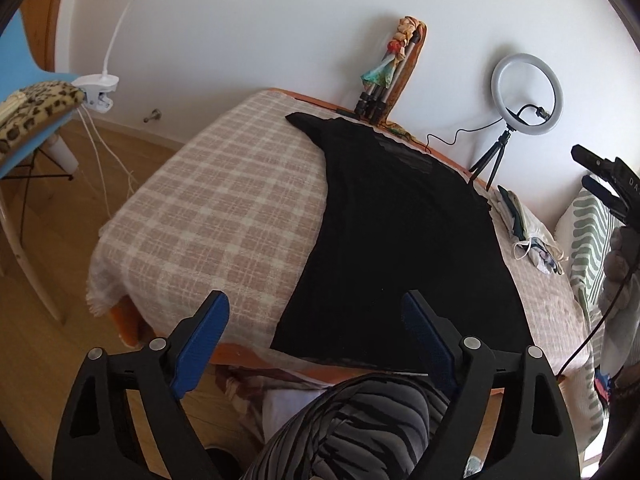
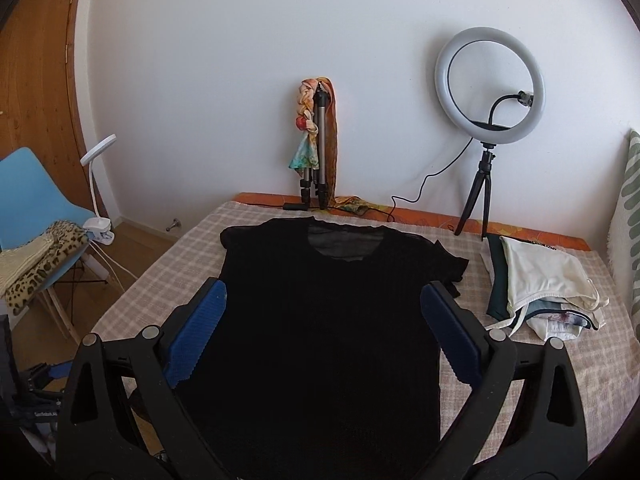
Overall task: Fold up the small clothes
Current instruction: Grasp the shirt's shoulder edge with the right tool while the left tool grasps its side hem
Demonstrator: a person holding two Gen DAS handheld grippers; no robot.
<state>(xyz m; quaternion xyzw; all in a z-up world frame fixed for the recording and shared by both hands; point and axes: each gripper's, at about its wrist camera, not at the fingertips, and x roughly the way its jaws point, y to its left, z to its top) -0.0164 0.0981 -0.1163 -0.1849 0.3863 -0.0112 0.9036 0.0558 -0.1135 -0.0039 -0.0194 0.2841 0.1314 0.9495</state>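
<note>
While a black tee (image 2: 320,320) lies flat on the bed (image 2: 168,276), both tools, L (image 1: 316,320) & R (image 2: 324,312), hover above it w/ fingers spread, gripping nothing.

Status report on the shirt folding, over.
Left gripper and right gripper both open, holding nothing. Black shirt spread flat on the bed, unfolded. Folded pile beside its right sleeve, not touching.
</note>
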